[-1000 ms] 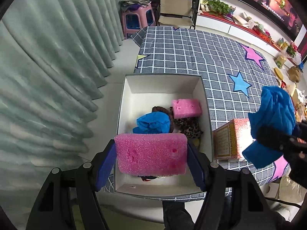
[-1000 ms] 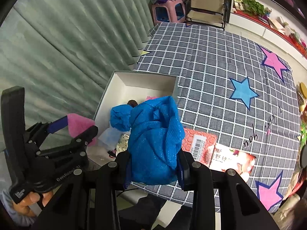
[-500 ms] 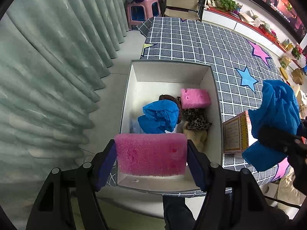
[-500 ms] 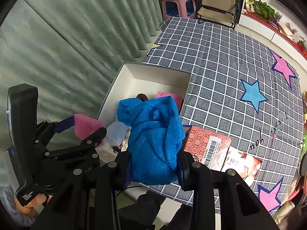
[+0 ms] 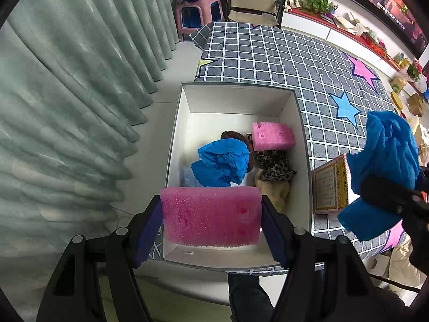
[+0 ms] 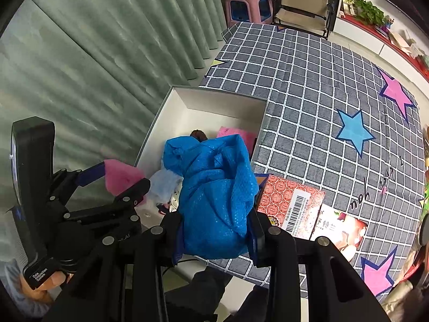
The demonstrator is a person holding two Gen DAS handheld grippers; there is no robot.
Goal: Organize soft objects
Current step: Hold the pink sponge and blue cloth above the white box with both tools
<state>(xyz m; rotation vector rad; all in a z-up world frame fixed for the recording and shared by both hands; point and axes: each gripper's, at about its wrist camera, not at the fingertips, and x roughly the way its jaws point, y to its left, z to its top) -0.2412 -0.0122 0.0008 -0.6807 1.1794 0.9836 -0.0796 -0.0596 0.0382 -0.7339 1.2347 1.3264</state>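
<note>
**Both tools loaded above the white box**

We hold a pink sponge (image 5: 211, 216) clenched in our left tool (image 5: 211, 217), its two blue pads pressing the sponge's short ends. The sponge hangs over the near end of the white box (image 5: 304, 187), which sits at the near left corner of the checked bedspread (image 5: 268, 53).

Our right tool (image 6: 214, 230) grips a bundle of blue cloth (image 6: 214, 196), bunched up between the fingers and spilling above them. Seen from the left wrist, that bundle (image 5: 386, 171) hangs to the right of the box, above a red carton (image 5: 331, 185) that lies on the bedspread just beside the box's right wall.

Inside the box we see a second blue cloth (image 5: 222, 162) near the middle, a smaller pink sponge (image 5: 272, 135) against the right wall, a leopard-print piece (image 5: 276, 166) just below that sponge, and a pale yellow piece (image 5: 273, 190) nearer still. The far end of the box floor is bare.

Left of the box hang green curtains (image 5: 67, 107); beyond the bed's far end stand a pink stool (image 5: 198, 13) and a folding chair (image 5: 254, 2).
</note>
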